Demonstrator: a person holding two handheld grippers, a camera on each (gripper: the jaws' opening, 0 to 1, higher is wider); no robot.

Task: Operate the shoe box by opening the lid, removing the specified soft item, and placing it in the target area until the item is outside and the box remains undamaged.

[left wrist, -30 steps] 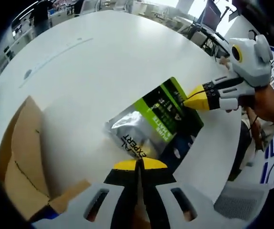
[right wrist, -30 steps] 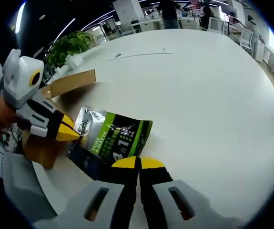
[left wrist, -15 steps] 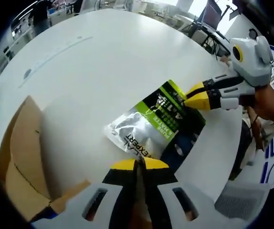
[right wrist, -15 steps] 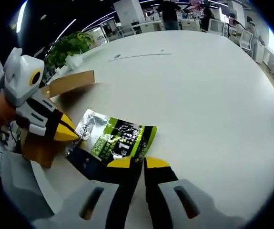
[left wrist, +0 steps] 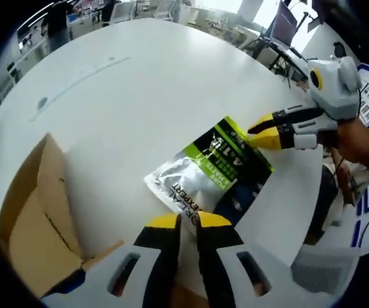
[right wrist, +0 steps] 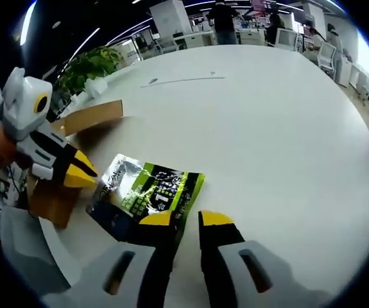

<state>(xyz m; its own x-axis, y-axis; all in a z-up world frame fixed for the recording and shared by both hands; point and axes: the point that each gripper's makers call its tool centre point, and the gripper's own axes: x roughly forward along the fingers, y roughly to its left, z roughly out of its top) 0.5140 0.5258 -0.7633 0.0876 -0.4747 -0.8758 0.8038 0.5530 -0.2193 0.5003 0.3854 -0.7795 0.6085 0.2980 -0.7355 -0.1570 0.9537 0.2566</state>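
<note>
A soft green, silver and dark foil pouch (left wrist: 213,168) (right wrist: 147,191) lies flat on the white table (left wrist: 139,83) (right wrist: 267,115), outside the brown cardboard shoe box (left wrist: 36,212) (right wrist: 51,199). The box's lid flap (right wrist: 88,117) stands open. My left gripper (left wrist: 188,221) (right wrist: 88,173) is open at the pouch's silver end, its jaws a small gap apart and holding nothing. My right gripper (right wrist: 186,219) (left wrist: 251,131) is open at the pouch's green end, jaws spread and just off the edge.
The table's near edge curves past the pouch, with a floor and grey chair (left wrist: 325,276) beyond. A person's arm (left wrist: 367,144) follows the right gripper. A potted plant (right wrist: 91,64) stands behind the box. Desks and monitors (left wrist: 283,22) line the far side.
Both grippers were shut on the pouch's two ends; both have opened and let it go. The pouch now lies flat on the table, and the grippers have drawn back slightly.
</note>
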